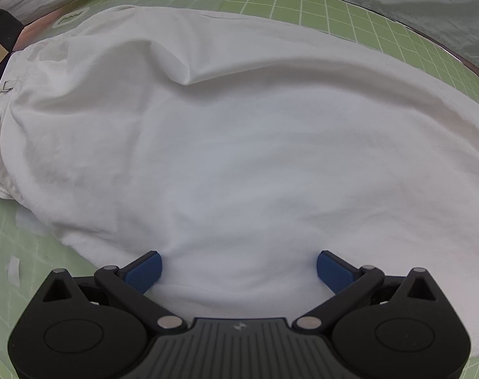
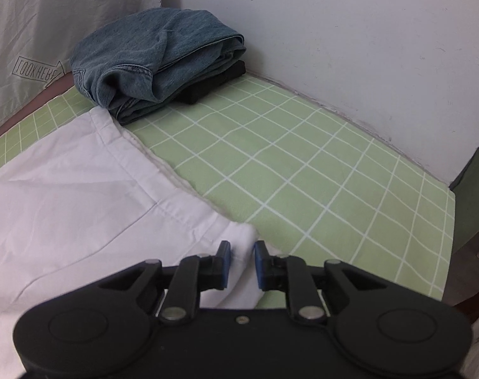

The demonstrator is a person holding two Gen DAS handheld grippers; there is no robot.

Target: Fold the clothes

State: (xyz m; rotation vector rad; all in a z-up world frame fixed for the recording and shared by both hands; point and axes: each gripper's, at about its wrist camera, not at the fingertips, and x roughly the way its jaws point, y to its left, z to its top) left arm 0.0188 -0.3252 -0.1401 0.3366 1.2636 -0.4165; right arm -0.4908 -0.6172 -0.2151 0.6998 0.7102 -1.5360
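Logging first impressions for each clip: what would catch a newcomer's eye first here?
A big white garment spreads across the green checked sheet, filling the left wrist view. The right gripper is closed on a bunched corner of it, while the left gripper sits wide open over the cloth. Folded blue jeans lie on something black in the far corner by the wall.

White garment (image 1: 239, 158): near hem runs under left gripper (image 1: 239, 268) body, hidden there; right end cut off by frame edge. In right wrist view, garment corner between right gripper (image 2: 242, 260) fingers, contact w/ pads can't tell. Dark item (image 2: 220, 82) far ahead of fingers, mostly buried under folded jeans (image 2: 151, 60); type unclear.
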